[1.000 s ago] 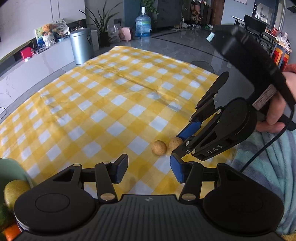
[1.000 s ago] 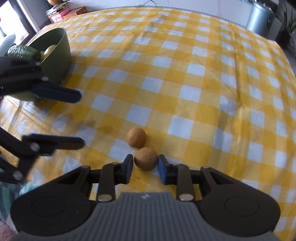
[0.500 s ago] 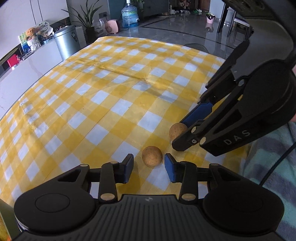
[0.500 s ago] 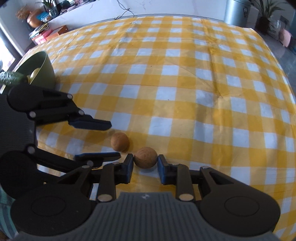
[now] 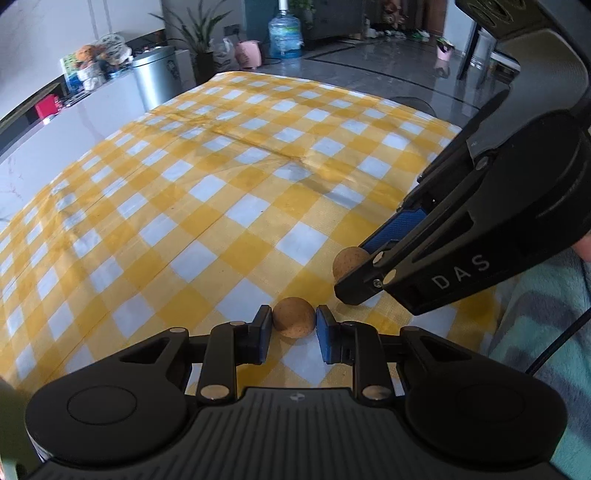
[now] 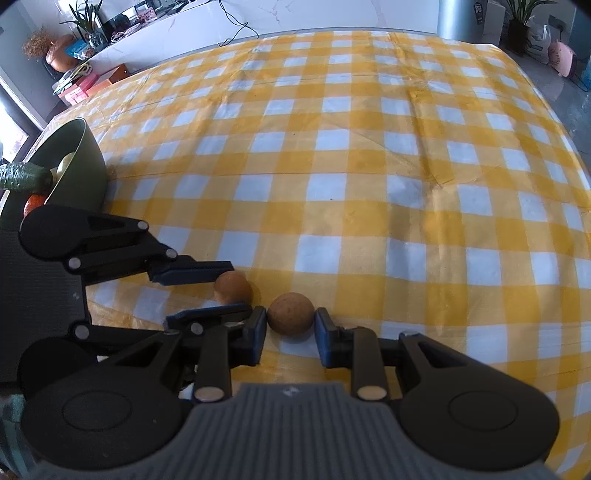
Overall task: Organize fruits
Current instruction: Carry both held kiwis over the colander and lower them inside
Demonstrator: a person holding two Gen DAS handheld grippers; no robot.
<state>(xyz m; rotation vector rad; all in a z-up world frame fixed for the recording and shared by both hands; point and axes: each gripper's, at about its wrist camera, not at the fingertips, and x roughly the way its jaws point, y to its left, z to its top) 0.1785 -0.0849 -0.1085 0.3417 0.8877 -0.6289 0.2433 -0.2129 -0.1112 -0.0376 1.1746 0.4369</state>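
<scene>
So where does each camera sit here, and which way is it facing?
Left wrist: on the left gripper, facing across the tablecloth toward the water bottle; its fingers flank one brown fruit.
Right wrist: on the right gripper, facing the white counter; fingers flank the other fruit.
Shared: both fruits, each other's gripper.

A bright living space around a desk under yellow-and-white checked cloth.

Beyond the desk runs a white marble-look counter against a pale wall, with a metal bin, a potted plant and a water bottle. The dark floor is glossy and reflects daylight; a cable trails over the counter.
</scene>
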